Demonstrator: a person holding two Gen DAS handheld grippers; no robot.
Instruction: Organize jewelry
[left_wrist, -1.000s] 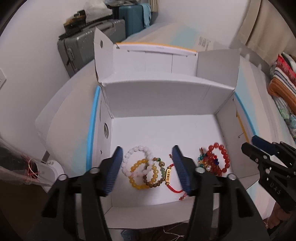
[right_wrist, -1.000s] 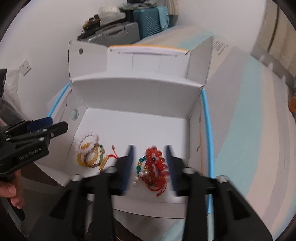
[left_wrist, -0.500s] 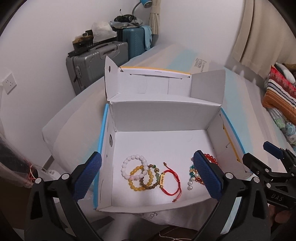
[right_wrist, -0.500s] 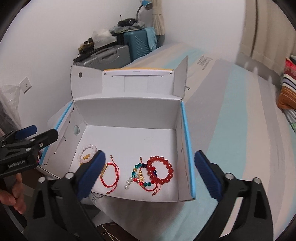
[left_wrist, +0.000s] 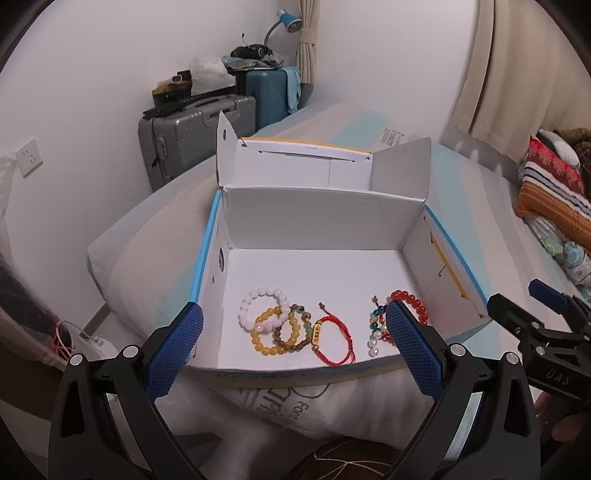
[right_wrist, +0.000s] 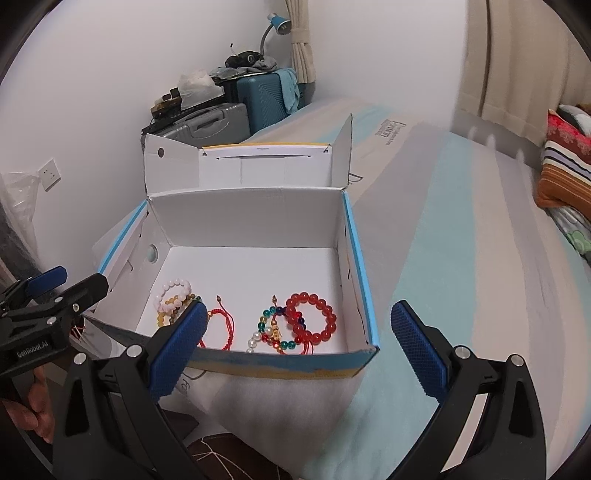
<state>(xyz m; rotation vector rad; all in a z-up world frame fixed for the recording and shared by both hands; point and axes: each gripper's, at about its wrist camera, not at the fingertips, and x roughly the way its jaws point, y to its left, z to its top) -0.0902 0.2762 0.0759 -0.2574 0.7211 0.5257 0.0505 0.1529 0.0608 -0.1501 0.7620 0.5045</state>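
Both tools gape wide and empty—the left tool (left_wrist: 293, 345) and right tool (right_wrist: 297, 341)—while the red bead bracelet (right_wrist: 312, 322) at 3 o'clock in the box (right_wrist: 364, 291) looks light, slick and floppy—best pinched across one bead.

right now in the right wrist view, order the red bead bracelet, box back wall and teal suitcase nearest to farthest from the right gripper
1. red bead bracelet, on the box floor, right side.
2. box back wall, behind the bracelets.
3. teal suitcase, against the far room wall.

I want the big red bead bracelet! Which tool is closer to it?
Right. The right tool hangs just outside the box in front of the red bead bracelet; the left tool faces the yellow and white bracelets.
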